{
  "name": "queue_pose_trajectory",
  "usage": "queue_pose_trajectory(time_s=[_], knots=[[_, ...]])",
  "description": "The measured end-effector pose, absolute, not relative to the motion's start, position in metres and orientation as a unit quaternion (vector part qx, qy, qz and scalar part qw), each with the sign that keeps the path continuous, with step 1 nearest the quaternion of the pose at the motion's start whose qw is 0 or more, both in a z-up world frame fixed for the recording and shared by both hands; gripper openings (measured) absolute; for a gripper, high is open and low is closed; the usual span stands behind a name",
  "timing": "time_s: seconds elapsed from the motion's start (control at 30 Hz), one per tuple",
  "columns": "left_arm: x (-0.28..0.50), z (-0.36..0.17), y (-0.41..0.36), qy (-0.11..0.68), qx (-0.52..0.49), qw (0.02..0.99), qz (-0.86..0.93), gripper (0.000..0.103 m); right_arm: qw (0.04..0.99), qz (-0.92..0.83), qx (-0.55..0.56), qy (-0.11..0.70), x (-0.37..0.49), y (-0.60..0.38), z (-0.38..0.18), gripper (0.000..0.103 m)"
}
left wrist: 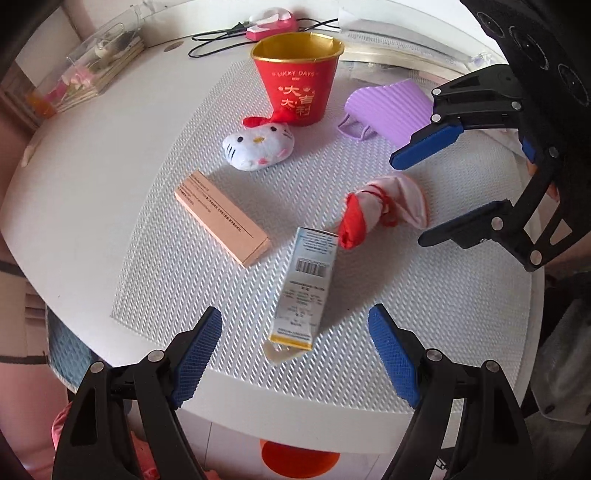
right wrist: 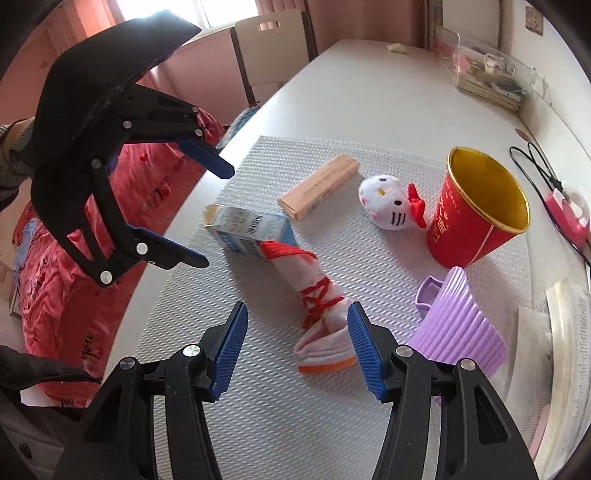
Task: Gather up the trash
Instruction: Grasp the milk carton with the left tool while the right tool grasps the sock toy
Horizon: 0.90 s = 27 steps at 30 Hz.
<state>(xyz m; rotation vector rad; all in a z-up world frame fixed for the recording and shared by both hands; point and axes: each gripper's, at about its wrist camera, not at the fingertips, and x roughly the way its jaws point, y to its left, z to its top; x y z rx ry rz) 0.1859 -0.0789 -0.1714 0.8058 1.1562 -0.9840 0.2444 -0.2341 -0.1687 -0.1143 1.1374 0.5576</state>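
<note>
left fingers [left wrist: 295, 360] apart, empty, angled down over carton [left wrist: 304, 284], right fingers [right wrist: 297, 347] apart, empty, straddling sock [right wrist: 317, 314]

I see bright daylight from the window [right wrist: 221, 11] behind, soft shadows on the tabletop [left wrist: 92, 206], heavy fisheye bending and dark vignetting at the corners, with slight blur overall.

The small print on the carton [left wrist: 304, 284] and on the tan box [left wrist: 221, 218] is too small to read. The sock [right wrist: 317, 310] covers one corner of the carton [right wrist: 251, 230]. The purple cup [right wrist: 458, 321] is partly hidden behind a gripper finger [right wrist: 365, 350].
</note>
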Motion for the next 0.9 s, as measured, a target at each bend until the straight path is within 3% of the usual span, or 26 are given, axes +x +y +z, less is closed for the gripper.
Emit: queue_pose_trajectory(time_s=[0.23, 0.33, 0.43, 0.47, 0.6, 0.73, 0.9], knots=[[0.194, -0.185, -0.085, 0.514, 0.346, 0.646, -0.446, 0.081, 0.806, 0.26, -0.081, 0.526, 0.253, -0.226, -0.177, 0.054], [0.195, -0.187, -0.087, 0.518, 0.342, 0.643, -0.449, 0.069, 0.804, 0.265, -0.086, 0.525, 0.255, -0.222, -0.18, 0.053], [0.194, -0.191, -0.09, 0.519, 0.347, 0.639, -0.45, 0.068, 0.802, 0.262, -0.117, 0.524, 0.255, -0.216, -0.184, 0.05], [0.193, -0.193, -0.091, 0.522, 0.345, 0.636, -0.452, 0.062, 0.8, 0.257, -0.133, 0.526, 0.255, -0.213, -0.186, 0.049], [0.191, -0.194, -0.094, 0.519, 0.347, 0.636, -0.454, 0.059, 0.796, 0.244, -0.146, 0.535, 0.255, -0.212, -0.19, 0.038], [0.195, -0.19, -0.09, 0.521, 0.342, 0.649, -0.436, 0.034, 0.798, 0.243, -0.124, 0.537, 0.256, -0.221, -0.191, 0.027], [0.197, -0.186, -0.089, 0.531, 0.329, 0.653, -0.428, 0.031, 0.802, 0.243, -0.135, 0.529, 0.254, -0.222, -0.192, 0.026]])
